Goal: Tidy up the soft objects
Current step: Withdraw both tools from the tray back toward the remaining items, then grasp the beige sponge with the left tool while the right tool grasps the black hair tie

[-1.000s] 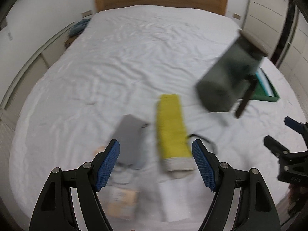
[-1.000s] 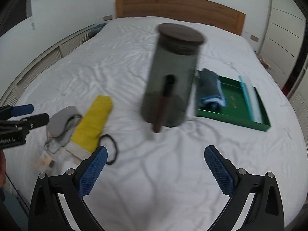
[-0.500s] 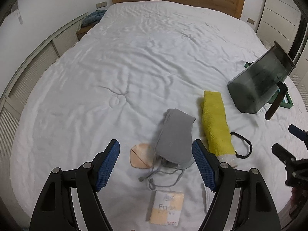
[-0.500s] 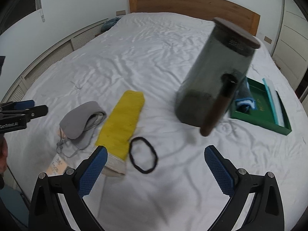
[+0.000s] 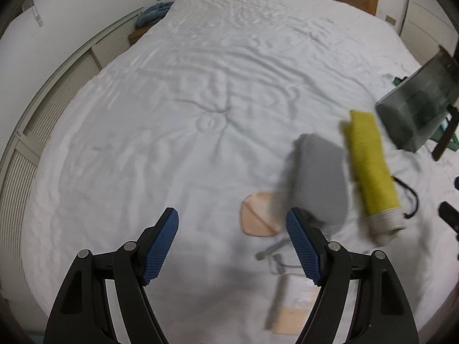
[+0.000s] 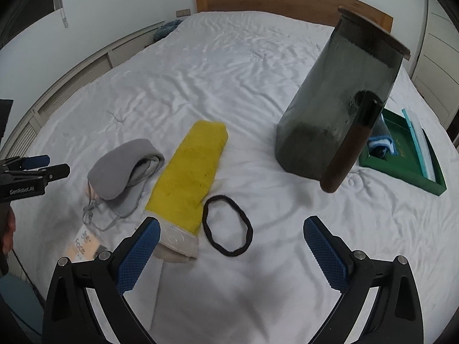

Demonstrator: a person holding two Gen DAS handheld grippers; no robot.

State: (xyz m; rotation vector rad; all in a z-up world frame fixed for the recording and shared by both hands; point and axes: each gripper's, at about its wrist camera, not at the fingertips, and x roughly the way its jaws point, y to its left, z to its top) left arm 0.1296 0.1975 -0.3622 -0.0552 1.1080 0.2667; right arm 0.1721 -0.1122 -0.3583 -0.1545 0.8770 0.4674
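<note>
Overhead, left gripper jaws wide apart, empty, over bare bed sheet. Right gripper jaws wide, empty, above black hair band. Yellow mitt, grey eye mask alongside; open sheet beyond.

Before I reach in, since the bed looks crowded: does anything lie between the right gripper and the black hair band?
Nothing visible does. The right gripper is open and empty, and the black hair band lies flat on bare sheet just ahead of it. The yellow mitt lies close beside the band, off the direct line.
</note>
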